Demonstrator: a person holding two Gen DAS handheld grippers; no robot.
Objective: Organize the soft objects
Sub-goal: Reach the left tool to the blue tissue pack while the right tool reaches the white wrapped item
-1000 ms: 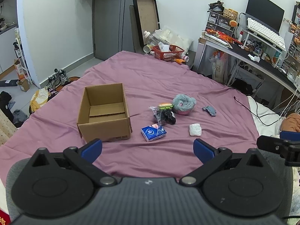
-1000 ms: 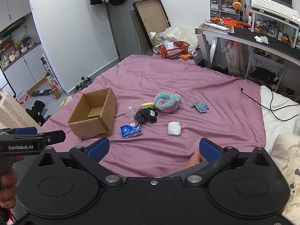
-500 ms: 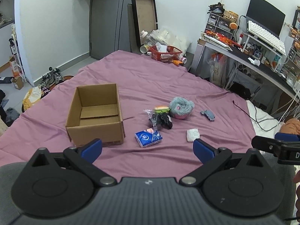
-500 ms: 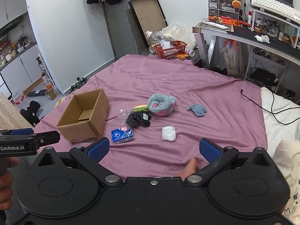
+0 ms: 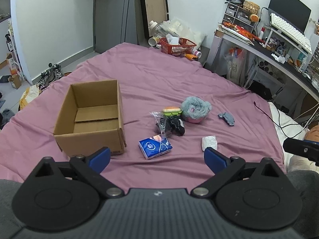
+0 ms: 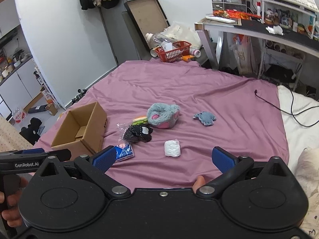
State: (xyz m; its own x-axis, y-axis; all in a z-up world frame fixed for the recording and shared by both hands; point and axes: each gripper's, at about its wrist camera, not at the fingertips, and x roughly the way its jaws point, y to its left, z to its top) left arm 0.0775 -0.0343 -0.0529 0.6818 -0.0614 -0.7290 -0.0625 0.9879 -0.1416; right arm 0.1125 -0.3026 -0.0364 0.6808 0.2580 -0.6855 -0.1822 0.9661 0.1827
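Purple-sheeted bed point(image 5: 163, 75) carries cardboard box point(image 5: 90, 117), tissue pack point(image 5: 155, 147), plush toys point(image 5: 195, 109).

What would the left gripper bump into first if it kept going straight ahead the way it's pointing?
Probably the blue tissue pack. It lies on the purple bedsheet nearly centred between the open left gripper's fingers, nearest in that line. Depth is hard to judge, though; angled lower, it would meet bare sheet first.

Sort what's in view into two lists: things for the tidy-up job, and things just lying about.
For the job: cardboard box, grey-pink plush, burger toy, black bagged toy, tissue pack, white wad, small grey plush.

Lying about: red basket, black cable, shoes.
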